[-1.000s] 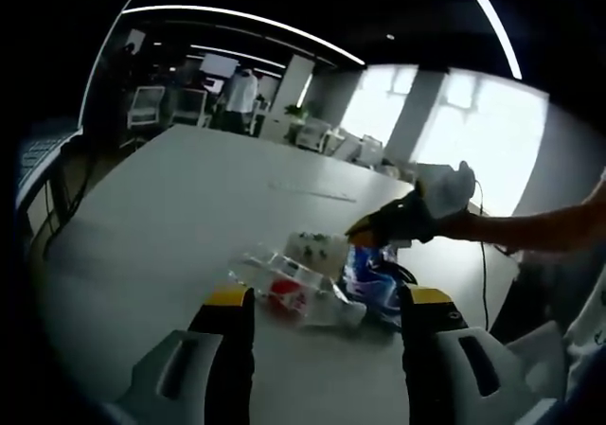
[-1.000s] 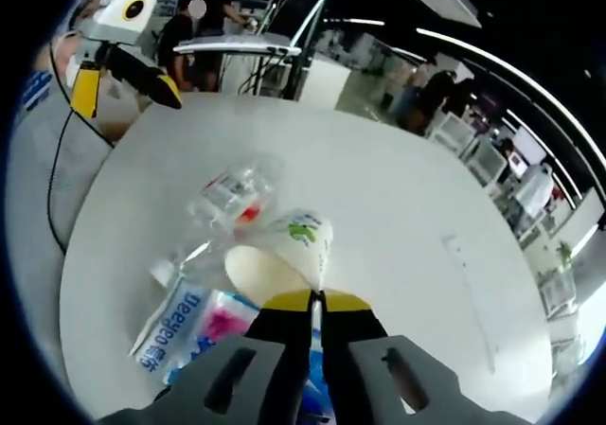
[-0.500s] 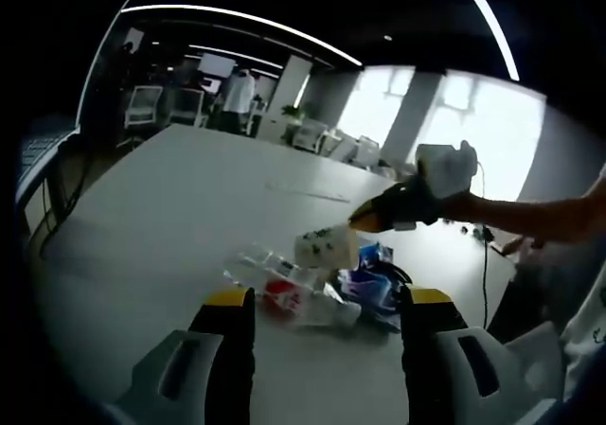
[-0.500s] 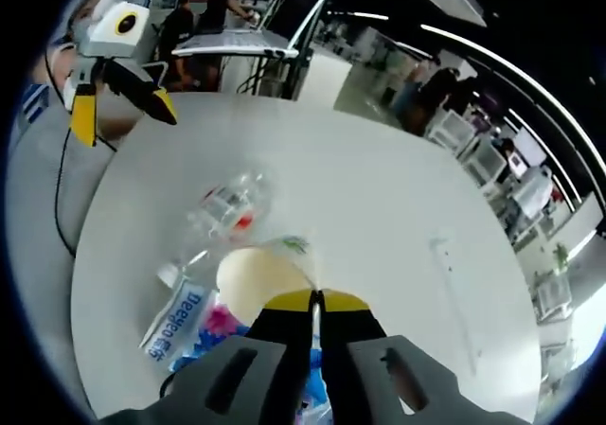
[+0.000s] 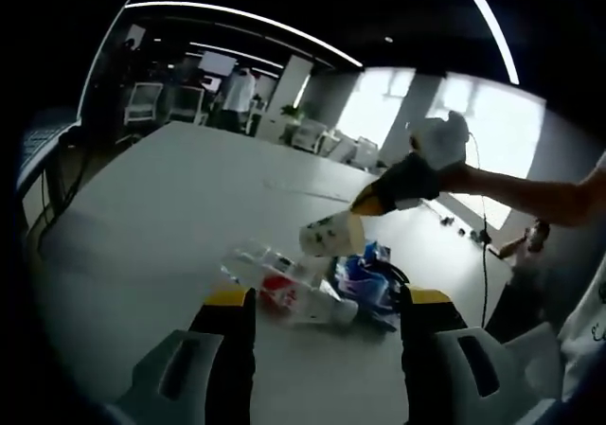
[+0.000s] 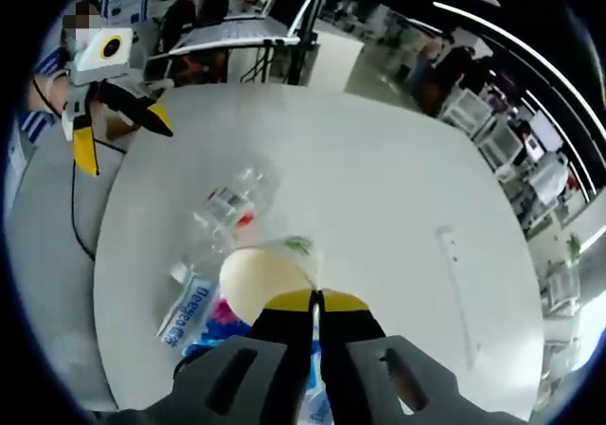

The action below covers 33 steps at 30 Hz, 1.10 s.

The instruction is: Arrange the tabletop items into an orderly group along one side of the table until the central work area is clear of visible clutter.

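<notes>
While the right gripper point(image 6: 317, 299) holds a paper cup point(image 6: 268, 274) pinched by its rim between nearly closed jaws, the cup hangs in the air above the desk point(image 6: 379, 188), tilted on its side with its mouth toward the camera. Seen from the left gripper view, that cup point(image 5: 331, 236) floats over a small pile near the desk's edge closest to the person. Under it lies a clear plastic bottle point(image 5: 289, 288) with a red label, flat on its side, and just beside it a blue and pink packet point(image 5: 371, 288). From the right gripper view the bottle point(image 6: 230, 205) and packet point(image 6: 194, 311) lie close together. The left gripper point(image 5: 322, 307) stands with jaws wide apart, holding nothing, raised off the desk short of the pile.
</notes>
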{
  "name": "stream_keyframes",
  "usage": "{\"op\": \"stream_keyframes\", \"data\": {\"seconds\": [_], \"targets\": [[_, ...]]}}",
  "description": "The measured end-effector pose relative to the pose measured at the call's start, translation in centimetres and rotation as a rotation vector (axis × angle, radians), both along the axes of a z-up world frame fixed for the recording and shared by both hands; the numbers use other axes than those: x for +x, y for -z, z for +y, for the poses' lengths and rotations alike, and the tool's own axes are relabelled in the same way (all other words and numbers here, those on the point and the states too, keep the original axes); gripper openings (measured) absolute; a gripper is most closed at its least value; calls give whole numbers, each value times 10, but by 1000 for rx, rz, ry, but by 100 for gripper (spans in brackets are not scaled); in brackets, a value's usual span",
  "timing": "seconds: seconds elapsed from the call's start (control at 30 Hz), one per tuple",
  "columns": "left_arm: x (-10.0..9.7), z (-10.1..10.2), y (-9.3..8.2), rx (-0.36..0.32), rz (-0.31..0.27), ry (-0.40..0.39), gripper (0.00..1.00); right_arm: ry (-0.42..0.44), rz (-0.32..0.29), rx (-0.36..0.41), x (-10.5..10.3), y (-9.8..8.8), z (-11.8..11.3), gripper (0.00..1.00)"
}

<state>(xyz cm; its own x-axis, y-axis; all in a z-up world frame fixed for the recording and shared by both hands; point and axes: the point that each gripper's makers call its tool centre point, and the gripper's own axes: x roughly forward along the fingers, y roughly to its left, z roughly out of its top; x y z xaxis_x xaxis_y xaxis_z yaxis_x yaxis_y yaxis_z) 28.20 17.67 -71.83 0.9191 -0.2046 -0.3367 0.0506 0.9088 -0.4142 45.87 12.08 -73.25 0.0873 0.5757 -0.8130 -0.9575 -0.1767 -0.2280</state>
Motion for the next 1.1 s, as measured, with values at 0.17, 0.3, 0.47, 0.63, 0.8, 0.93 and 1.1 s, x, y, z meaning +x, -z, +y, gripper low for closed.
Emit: {"op": "stream_keyframes", "data": {"seconds": [0.17, 0.3, 0.47, 0.63, 0.8, 0.93, 1.1], "targets": [[1, 1, 1, -5, 1, 0, 58, 29, 48, -60, 2, 0, 4, 0], [1, 0, 2, -10, 4, 1, 58, 77, 98, -117, 2, 5, 4, 0], [2, 1, 3, -13, 2, 0, 58, 172, 205, -139, 4, 13, 12, 0], [1, 3, 4, -15, 2, -5, 58, 302, 313, -179, 5, 20, 11, 0], [1, 5, 5, -17, 4, -9, 58, 326, 313, -213, 7, 25, 7, 0], [1, 5, 6, -19, 6, -8, 58, 345, 317, -207, 9, 23, 9, 0], [4, 3, 6, -17, 3, 1, 58, 397, 344, -237, 10, 26, 9, 0]]}}
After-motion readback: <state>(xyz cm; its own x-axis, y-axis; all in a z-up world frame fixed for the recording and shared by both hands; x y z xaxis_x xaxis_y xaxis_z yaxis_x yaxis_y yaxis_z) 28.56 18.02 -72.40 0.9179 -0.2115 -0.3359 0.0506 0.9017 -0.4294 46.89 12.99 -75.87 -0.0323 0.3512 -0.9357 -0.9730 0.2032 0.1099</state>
